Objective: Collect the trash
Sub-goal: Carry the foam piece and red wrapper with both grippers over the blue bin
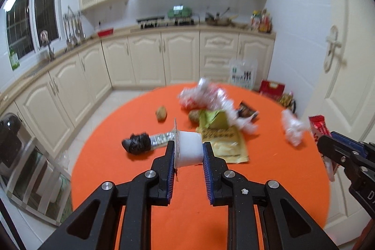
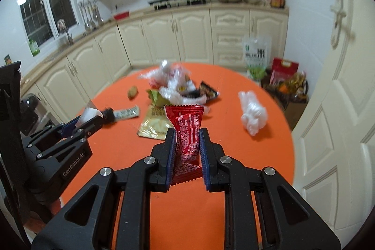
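The left gripper pinches a small white plastic cup sideways between its blue pads, one pad on the peeled foil lid side and the other on the cup's base. I think this grip is chosen because the cup is short and stiff from end to end, so it cannot slip or crush. The right gripper is pressed together on a red snack wrapper, which stands upright between the pads; the flat foil is caught by its middle, so both ends hang free.

Both pieces are held above the orange table, not touching it, which suggests they are on the way to a bin that I cannot see.

The other trash remains on the table. Beyond the white cup lies a yellow flat packet, and to the left of the cup a black crumpled bag touches a narrow printed wrapper. Farther behind the cup is a heap of clear and red plastic film, with two brown lumps, perhaps potatoes, near it. Well to the right of the cup sits a crumpled white plastic bag, apart from the heap, so it should be easy to take alone.
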Tool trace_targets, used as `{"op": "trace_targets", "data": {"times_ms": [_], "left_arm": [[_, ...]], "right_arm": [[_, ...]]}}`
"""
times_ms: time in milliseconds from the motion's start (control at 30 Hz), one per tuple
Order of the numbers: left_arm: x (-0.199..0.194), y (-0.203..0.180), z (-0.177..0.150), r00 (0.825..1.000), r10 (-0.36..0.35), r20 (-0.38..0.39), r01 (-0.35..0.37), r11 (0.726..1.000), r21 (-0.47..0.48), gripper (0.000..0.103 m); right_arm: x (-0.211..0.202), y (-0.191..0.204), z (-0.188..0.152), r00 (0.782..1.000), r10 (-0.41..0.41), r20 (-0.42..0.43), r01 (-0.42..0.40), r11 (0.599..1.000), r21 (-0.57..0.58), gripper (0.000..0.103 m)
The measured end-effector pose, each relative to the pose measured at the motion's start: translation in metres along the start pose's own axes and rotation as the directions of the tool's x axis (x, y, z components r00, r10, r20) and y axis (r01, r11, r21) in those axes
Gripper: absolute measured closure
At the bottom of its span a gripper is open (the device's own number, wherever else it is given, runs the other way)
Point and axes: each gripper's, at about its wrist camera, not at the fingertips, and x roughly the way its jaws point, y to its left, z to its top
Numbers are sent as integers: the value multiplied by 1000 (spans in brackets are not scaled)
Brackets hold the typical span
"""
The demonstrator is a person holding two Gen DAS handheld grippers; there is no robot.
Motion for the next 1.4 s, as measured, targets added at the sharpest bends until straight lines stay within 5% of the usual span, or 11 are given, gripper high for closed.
{"op": "trace_targets", "data": {"times_ms": [267, 567, 733, 933, 1100, 1400], "left_arm": [[-92, -8, -30, 989, -32, 146, 31, 999, 15, 85], [-131, -51, -64, 984, -120, 132, 107, 989, 97, 85], [-122, -123, -87, 965, -263, 25, 252, 944, 214, 85], [-91, -219, -125, 912, -375, -170, 411, 852, 326, 85], [-53, -293, -173, 870, -363, -333, 478, 785, 393, 85], [32, -363, -259, 821, -226, -524, 501, 726, 472, 85]], "right_arm": [[-63, 6, -5, 994, 0, 106, 1, 1000, -10, 84], [-88, -31, -26, 991, -64, 120, 55, 995, 79, 83], [-97, -98, -56, 974, -217, 64, 201, 960, 196, 83], [-87, -200, -114, 907, -397, -144, 422, 847, 325, 83], [-55, -255, -164, 855, -410, -318, 508, 787, 349, 83], [21, -318, -238, 801, -307, -514, 537, 747, 391, 83]]}}
